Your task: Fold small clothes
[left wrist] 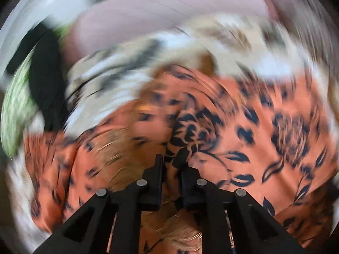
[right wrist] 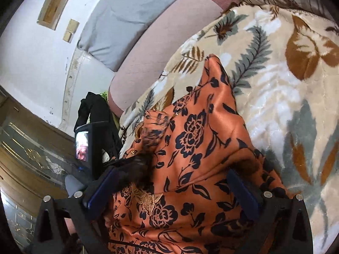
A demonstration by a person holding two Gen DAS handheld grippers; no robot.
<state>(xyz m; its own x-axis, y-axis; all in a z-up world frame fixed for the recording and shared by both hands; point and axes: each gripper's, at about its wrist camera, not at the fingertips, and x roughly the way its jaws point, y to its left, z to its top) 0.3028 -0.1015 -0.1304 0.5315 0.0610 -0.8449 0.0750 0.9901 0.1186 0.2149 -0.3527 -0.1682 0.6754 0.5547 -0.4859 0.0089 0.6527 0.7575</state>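
The orange garment [right wrist: 203, 139], a satin-sheen cloth printed with dark navy roses and leaves and trimmed with gold embroidery, lies bunched and partly doubled over on the leaf-patterned blanket [right wrist: 286, 89], one pointed corner reaching toward the pink mattress [right wrist: 152, 48]. It looks thin and slippery, so a fold will likely slide unless held taut.

The left gripper [left wrist: 172, 165] has its jaws drawn nearly together on a ridge of the orange cloth; the fabric sits pinched between the fingers. That view is heavily blurred, so how deep the bite goes cannot be told.

The right gripper [right wrist: 173, 188] stands wide apart, its blue-padded fingers [right wrist: 243, 192] straddling the garment without pressing it.

Judgement: the step in hand is securing an edge for the fold. To do it well:
- confirm the left pinch holds a single layer edge, not a gathered bunch
- close the right gripper on the matching edge before lifting
- draw the cloth flat and tensioned between both grips, then lay it over squarely

Beyond the bed: a grey pillow [right wrist: 131, 17], a white wall [right wrist: 31, 53], a dark cloth [right wrist: 95, 110] hanging at the bedside
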